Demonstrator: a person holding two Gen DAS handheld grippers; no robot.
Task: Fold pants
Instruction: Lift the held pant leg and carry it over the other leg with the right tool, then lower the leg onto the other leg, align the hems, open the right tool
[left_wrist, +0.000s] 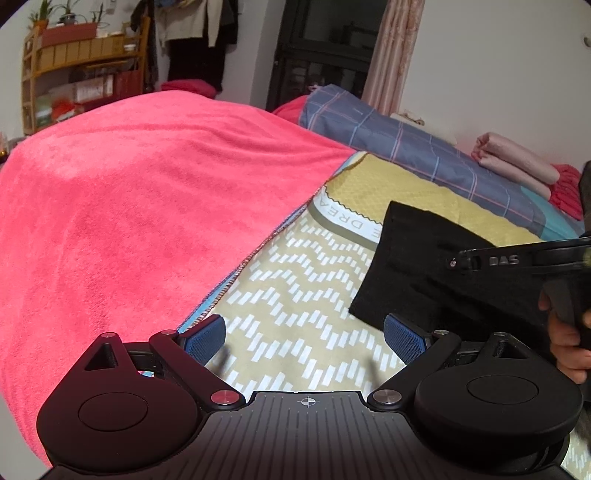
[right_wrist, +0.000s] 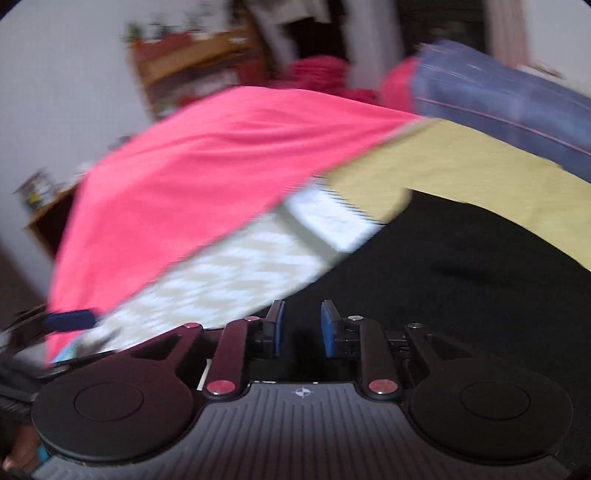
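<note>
1. Pants (left_wrist: 424, 273): black, lying on the bed at the right of the left wrist view, over the yellow/patterned sheet; 1 squared end points toward the pink blanket. In the right wrist view the pants (right_wrist: 461, 266) fill the lower right, directly ahead of the jaws.
2. Right gripper (right_wrist: 303, 328): jaws narrowed to a small gap, blue pads facing each other; dark fabric lies between and behind them, but view is blurred, so can't tell if cloth is actually pinched. Seen from the left wrist view, the right gripper (left_wrist: 517, 260) sits over the pants' right part, w/ the person's hand (left_wrist: 565, 343) on its handle; its tips aren't visible there.
3. Left gripper (left_wrist: 304, 339): jaws spread wide, blue pads (left_wrist: 205, 339) far apart, nothing between them; only patterned sheet shows in the gap. Its right pad is just beside the pants' near edge; contact unclear.
4. Sheet (left_wrist: 295, 295): tan w/ white dash zigzags near the grippers, yellow quilted area (left_wrist: 406, 184) beyond, split by a white band w/ lettering.
5. Pink blanket (left_wrist: 147, 203): covers the bed's left side, edge running diagonally beside the sheet.
6. Blue plaid quilt (left_wrist: 406, 144): at the far side of the bed, behind the yellow area.
7. Folded pink cloth (left_wrist: 517, 162): rests on the quilt, far right.
8. Wooden shelf (left_wrist: 74, 70): bkgd left, plants on top.
</note>
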